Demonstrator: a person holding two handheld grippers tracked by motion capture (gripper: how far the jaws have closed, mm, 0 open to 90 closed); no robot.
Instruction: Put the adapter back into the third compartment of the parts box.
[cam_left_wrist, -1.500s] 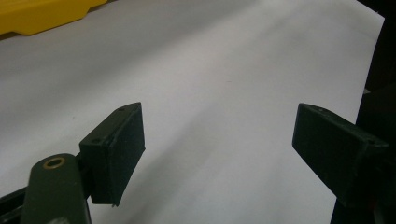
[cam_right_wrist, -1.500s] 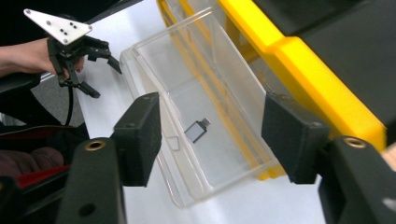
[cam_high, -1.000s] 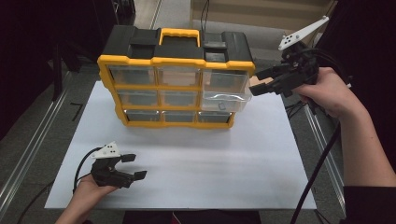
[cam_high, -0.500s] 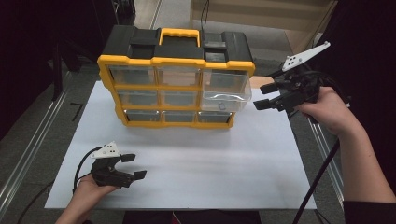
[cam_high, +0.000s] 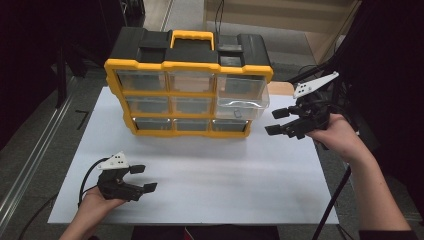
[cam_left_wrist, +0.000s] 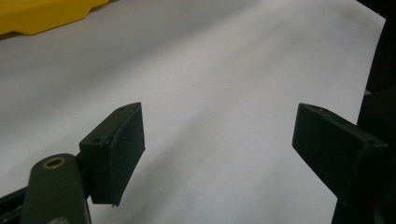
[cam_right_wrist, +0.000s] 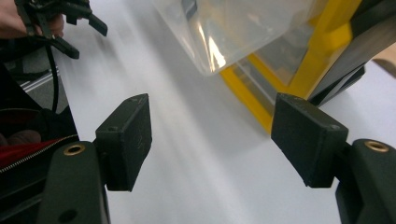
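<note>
A yellow and black drawer organizer (cam_high: 187, 65) stands on the white sheet (cam_high: 210, 170) at the back, with clear drawers in three rows. Its middle-right drawer (cam_high: 242, 107) is pulled partway out and appears empty; it shows close up in the right gripper view as a clear drawer (cam_right_wrist: 233, 32). My right gripper (cam_high: 281, 121) hangs open just right of that drawer, apart from it, nothing between its jaws. My left gripper (cam_high: 142, 178) rests open near the sheet's front left corner, empty, with bare sheet (cam_left_wrist: 210, 93) between its jaws.
The organizer's yellow frame (cam_right_wrist: 299, 79) stands right of the right gripper's jaws. Metal rails (cam_high: 35, 150) run along the table's left side. A cable (cam_high: 87, 180) trails from the left gripper. The other hand and its gripper (cam_right_wrist: 60, 18) show far off in the right gripper view.
My right gripper has drawn back from the middle-right drawer, moving right and down toward the sheet, leaving the drawer pulled out. The left gripper has stayed put.
</note>
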